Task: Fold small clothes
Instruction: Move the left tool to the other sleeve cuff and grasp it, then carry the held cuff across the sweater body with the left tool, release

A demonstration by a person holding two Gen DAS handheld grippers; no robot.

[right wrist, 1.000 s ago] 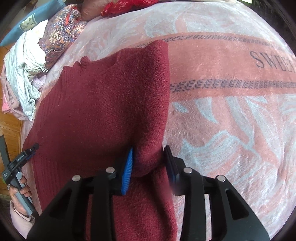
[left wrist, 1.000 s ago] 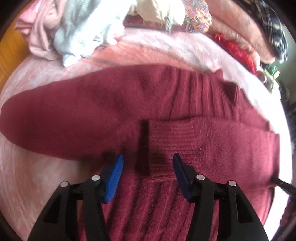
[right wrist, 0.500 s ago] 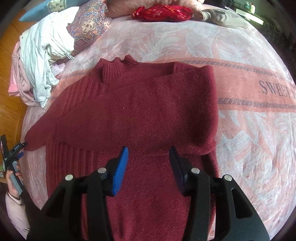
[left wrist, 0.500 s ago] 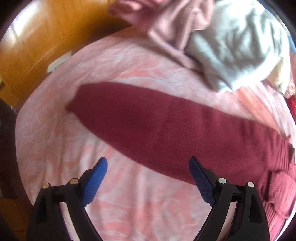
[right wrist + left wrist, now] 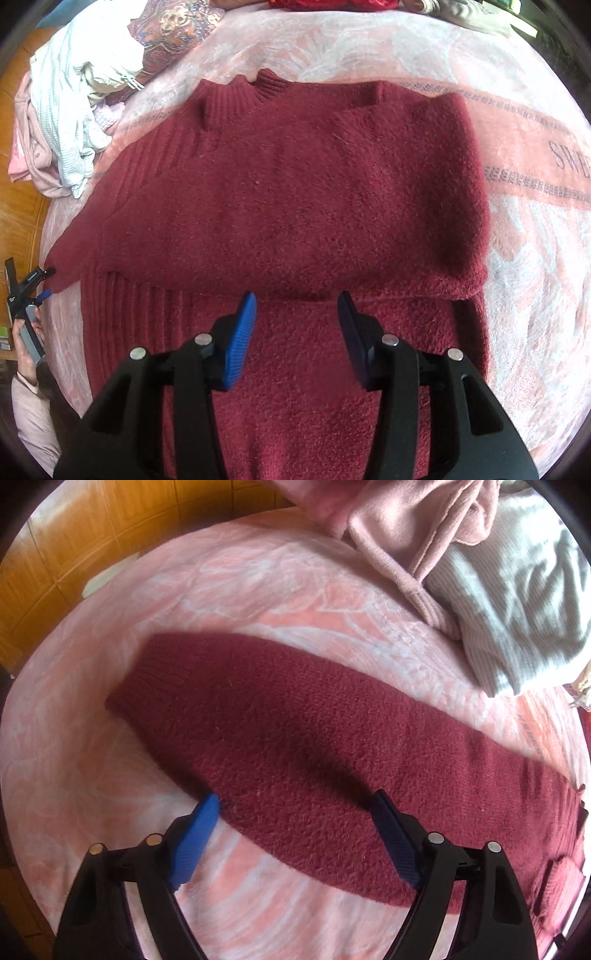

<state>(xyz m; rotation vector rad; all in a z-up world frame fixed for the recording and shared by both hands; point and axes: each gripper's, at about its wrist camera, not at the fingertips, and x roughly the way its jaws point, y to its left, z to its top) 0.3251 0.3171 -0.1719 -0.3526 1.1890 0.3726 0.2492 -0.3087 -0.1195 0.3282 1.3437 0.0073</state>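
The right gripper [image 5: 295,321] is hovering over the sweater [image 5: 288,192], jaws standing apart and holding nothing, its fingertips just short of the sleeve folded across the sweater's chest. The sweater is lying flat on the blanket [image 5: 524,258], collar at the far end, lower body running beneath the gripper. At the sweater's outstretched sleeve, the left gripper [image 5: 291,808] is positioned with jaws wide apart and empty, straddling the sleeve [image 5: 280,738] partway along; whether the pads are touching the knit cannot be told. The cuff is lying beyond the left gripper on the blanket. Farther past the sleeve, a pink garment [image 5: 399,528] and a pale ribbed garment [image 5: 517,602] are sitting in a heap. Beyond the sweater's collar, a patterned cloth [image 5: 173,29] is resting beside that heap.
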